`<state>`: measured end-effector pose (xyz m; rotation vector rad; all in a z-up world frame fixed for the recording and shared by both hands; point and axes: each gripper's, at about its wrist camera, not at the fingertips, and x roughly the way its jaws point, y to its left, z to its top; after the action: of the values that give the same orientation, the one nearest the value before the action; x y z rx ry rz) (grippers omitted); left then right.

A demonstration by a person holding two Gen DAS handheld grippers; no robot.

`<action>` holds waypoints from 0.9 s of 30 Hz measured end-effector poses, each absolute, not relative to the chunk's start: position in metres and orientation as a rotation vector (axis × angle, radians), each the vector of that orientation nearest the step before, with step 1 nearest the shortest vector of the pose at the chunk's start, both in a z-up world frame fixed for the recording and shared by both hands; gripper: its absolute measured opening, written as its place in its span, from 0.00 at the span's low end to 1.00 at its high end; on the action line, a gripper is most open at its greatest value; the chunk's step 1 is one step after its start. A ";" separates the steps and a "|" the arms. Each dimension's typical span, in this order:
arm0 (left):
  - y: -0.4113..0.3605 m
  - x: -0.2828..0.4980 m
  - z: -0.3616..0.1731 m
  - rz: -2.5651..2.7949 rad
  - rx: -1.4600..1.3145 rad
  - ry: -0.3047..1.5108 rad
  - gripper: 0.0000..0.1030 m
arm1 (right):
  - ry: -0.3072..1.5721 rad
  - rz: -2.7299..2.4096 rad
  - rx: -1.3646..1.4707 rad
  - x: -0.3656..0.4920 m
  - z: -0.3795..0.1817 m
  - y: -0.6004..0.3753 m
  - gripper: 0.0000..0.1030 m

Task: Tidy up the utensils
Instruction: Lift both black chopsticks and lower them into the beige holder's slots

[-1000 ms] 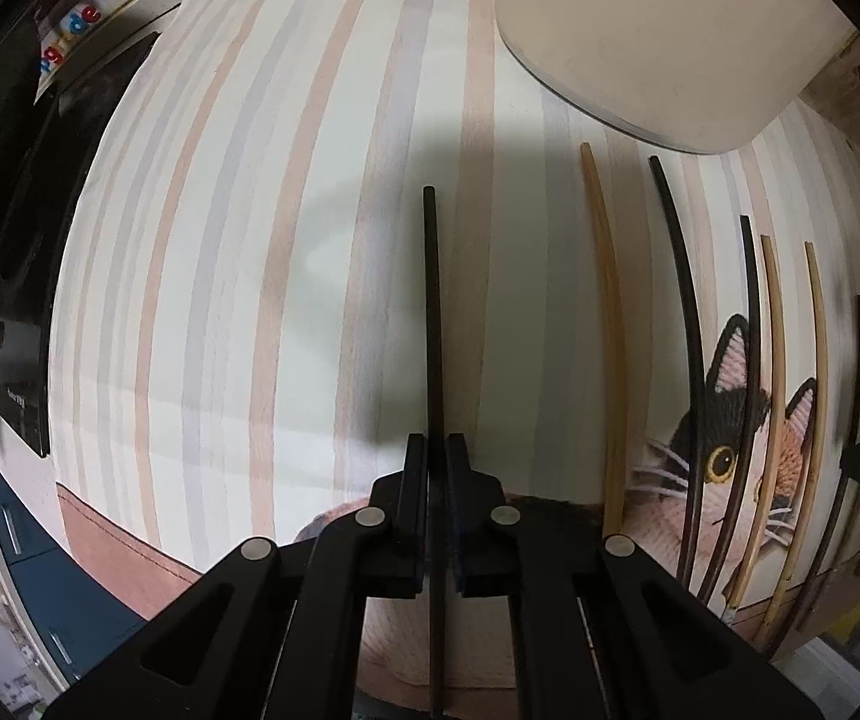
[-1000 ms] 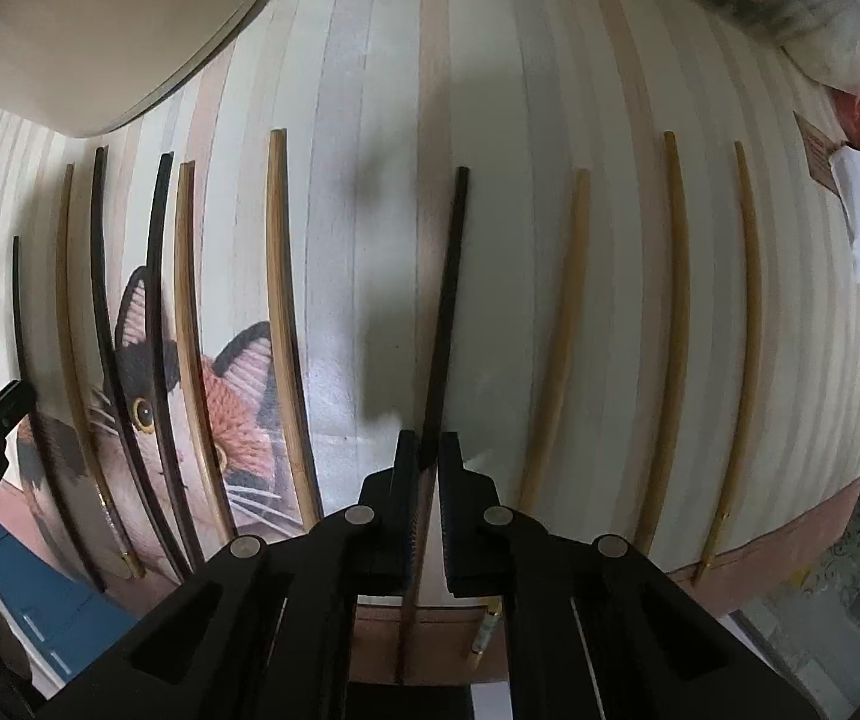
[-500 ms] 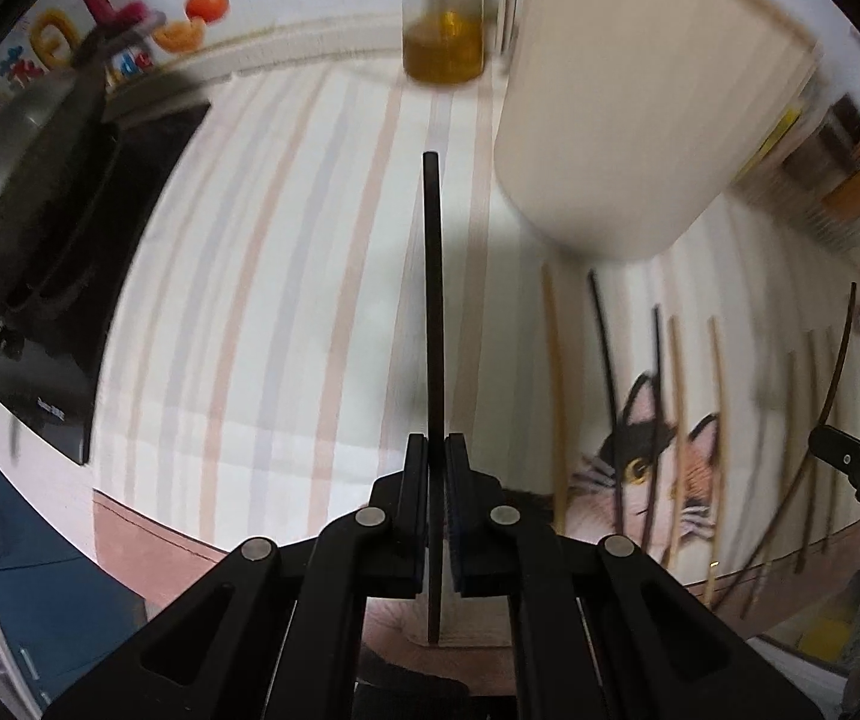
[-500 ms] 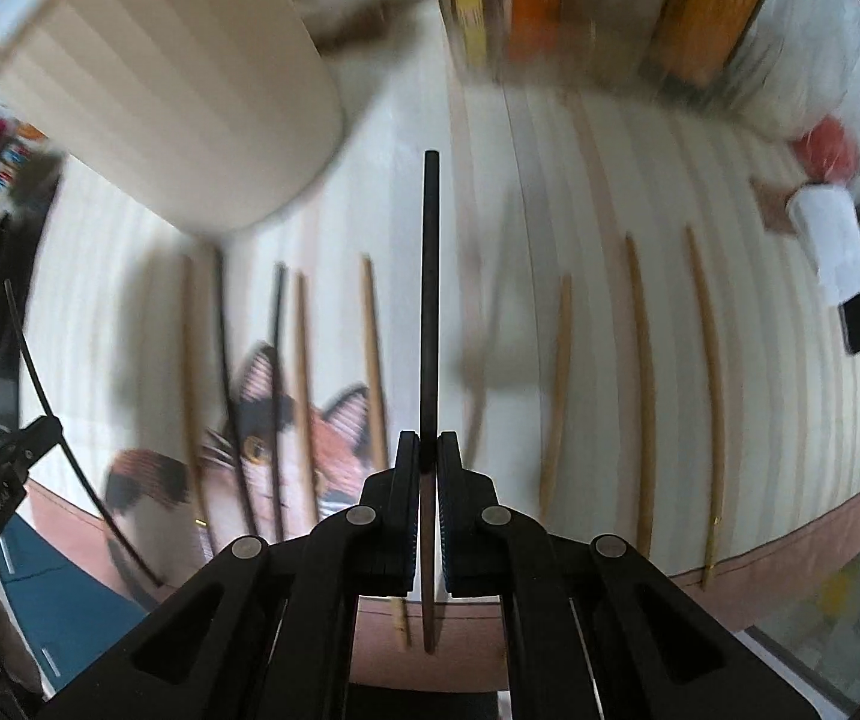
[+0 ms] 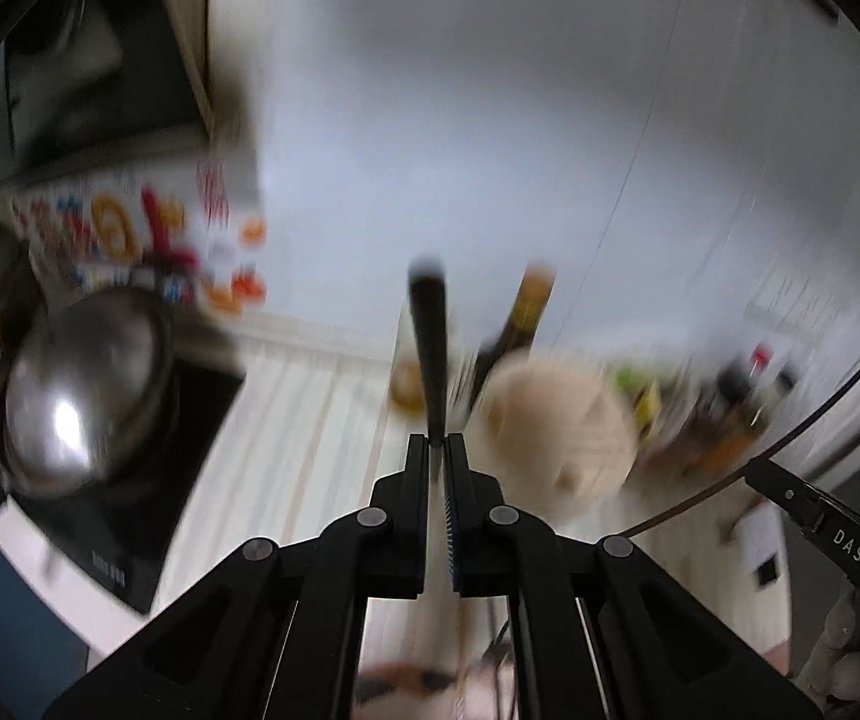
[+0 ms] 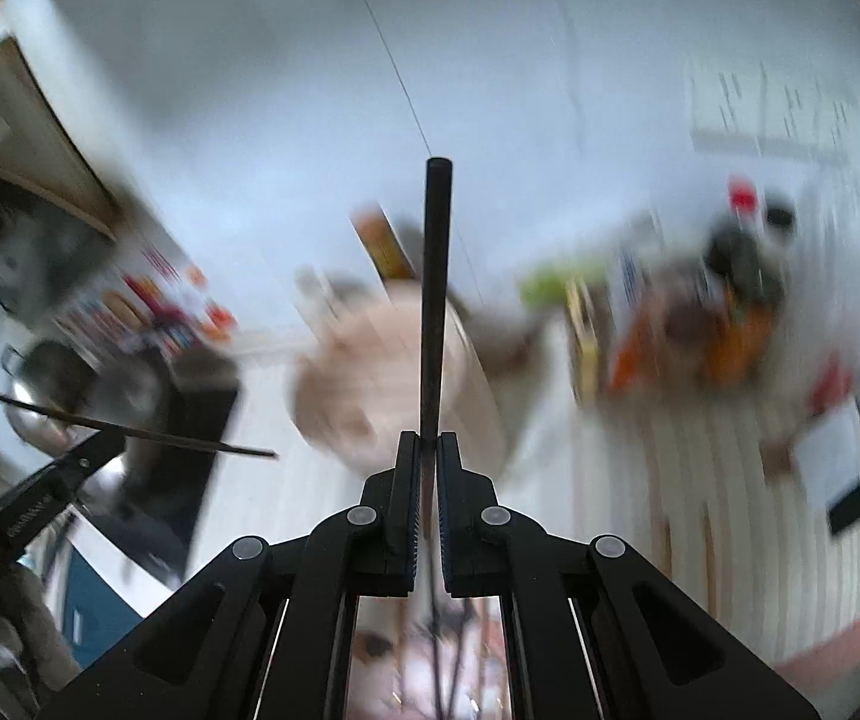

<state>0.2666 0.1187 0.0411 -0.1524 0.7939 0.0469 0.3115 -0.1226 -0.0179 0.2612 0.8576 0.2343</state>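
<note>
Above the striped surface (image 6: 688,480), we hold each tool clamped on a black chopstick. The left tool (image 5: 437,450) grips one chopstick (image 5: 430,348) pointing up past the beige holder (image 5: 562,420); the right tool (image 6: 428,447) grips another chopstick (image 6: 434,294) in front of that holder. In the left view, "DAS" shows on the right tool's finger; other writing is too blurred to read.
</note>
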 end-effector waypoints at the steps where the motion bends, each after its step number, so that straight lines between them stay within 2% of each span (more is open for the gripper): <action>1: 0.119 0.275 0.053 0.037 -0.152 0.769 0.02 | 0.833 0.243 0.256 0.320 -0.004 -0.121 0.05; 3: 0.116 0.290 0.077 0.024 -0.143 0.724 0.02 | 0.787 0.249 0.244 0.337 0.019 -0.118 0.05; 8: 0.106 0.334 0.090 -0.002 -0.136 0.707 0.02 | 0.753 0.250 0.226 0.374 0.050 -0.114 0.05; 18: 0.075 0.403 0.038 -0.067 -0.133 0.837 0.02 | 0.795 0.215 0.204 0.432 0.010 -0.110 0.05; 27: 0.074 0.420 0.007 -0.090 -0.138 0.934 0.02 | 0.854 0.212 0.175 0.450 -0.018 -0.103 0.05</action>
<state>0.4200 0.0737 0.0072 -0.1378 0.9342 -0.0902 0.4495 -0.1026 -0.0180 0.1745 0.8539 0.2119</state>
